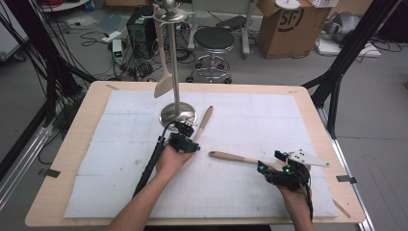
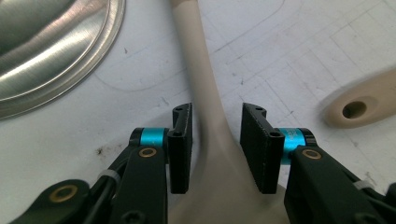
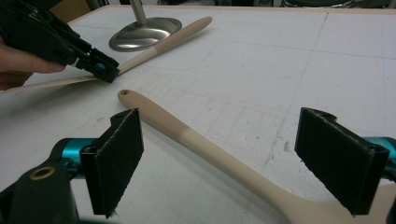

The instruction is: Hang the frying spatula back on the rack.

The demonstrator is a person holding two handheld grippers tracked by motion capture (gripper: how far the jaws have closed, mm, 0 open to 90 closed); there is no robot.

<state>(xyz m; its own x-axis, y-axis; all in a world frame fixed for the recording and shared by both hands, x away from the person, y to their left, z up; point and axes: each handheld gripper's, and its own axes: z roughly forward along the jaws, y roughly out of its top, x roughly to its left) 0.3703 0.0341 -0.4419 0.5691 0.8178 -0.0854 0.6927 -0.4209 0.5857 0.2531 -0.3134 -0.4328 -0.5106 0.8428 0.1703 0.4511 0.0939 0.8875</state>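
Two pale wooden utensils lie on the white mat. The first wooden utensil (image 1: 204, 121) runs from beside the metal stand's base (image 1: 178, 114) toward the person's left hand. My left gripper (image 1: 188, 138) is open, its jaws on either side of this utensil's neck (image 2: 208, 93) with small gaps on both sides. The second wooden spoon (image 1: 235, 158) lies crosswise at the right, its holed handle end (image 2: 355, 109) pointing left. My right gripper (image 1: 272, 162) is wide open, and the spoon's handle (image 3: 210, 149) lies flat between its jaws.
A tall metal stand (image 1: 175, 62) rises from a round base at the mat's far middle, with a pale spatula (image 1: 163, 83) hanging from its top hooks. The wooden table edge (image 1: 72, 144) frames the mat. A stool (image 1: 213, 41) and boxes stand on the floor beyond.
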